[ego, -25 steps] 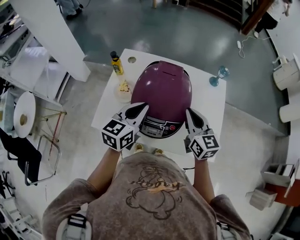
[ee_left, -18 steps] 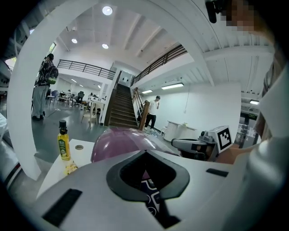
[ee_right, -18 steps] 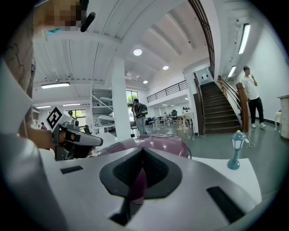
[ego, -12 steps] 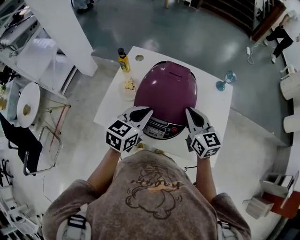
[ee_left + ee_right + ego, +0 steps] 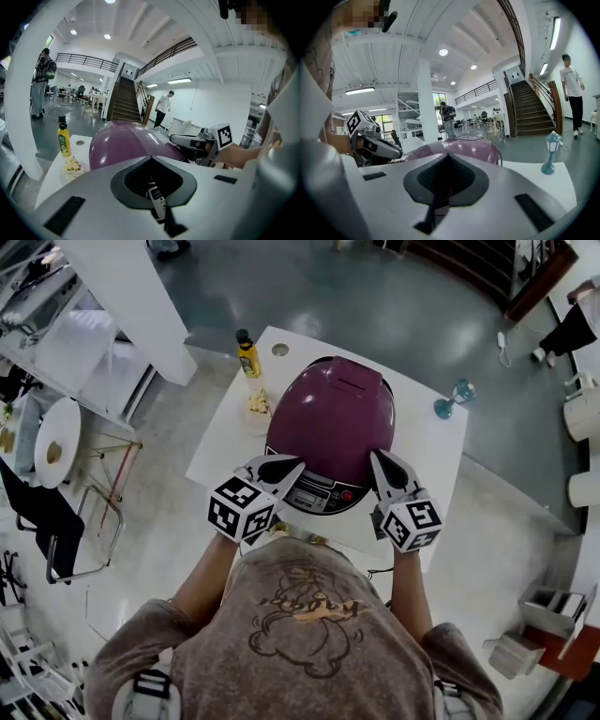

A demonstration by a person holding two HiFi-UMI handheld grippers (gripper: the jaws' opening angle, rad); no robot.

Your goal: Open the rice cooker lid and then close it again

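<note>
A purple rice cooker (image 5: pixel 333 418) stands on the white table (image 5: pixel 427 442) with its lid down and its control panel (image 5: pixel 319 495) facing me. My left gripper (image 5: pixel 284 466) is shut and empty, its tips at the cooker's front left, beside the panel. My right gripper (image 5: pixel 378 461) is shut and empty too, with its tips against the front right of the cooker's body. In the left gripper view the cooker (image 5: pixel 122 145) rises just beyond the closed left gripper (image 5: pixel 151 159). In the right gripper view the dome (image 5: pixel 459 147) shows past the closed right gripper (image 5: pixel 446 157).
A yellow oil bottle (image 5: pixel 247 354) and a small dish of food (image 5: pixel 256 407) sit at the table's left side. A blue lamp figurine (image 5: pixel 452 397) stands at the right edge. White shelving and a round stool (image 5: pixel 52 454) stand on the floor to the left.
My left gripper has dipped a little at the cooker's front left. The right gripper has hardly moved, and the lid stays down.
</note>
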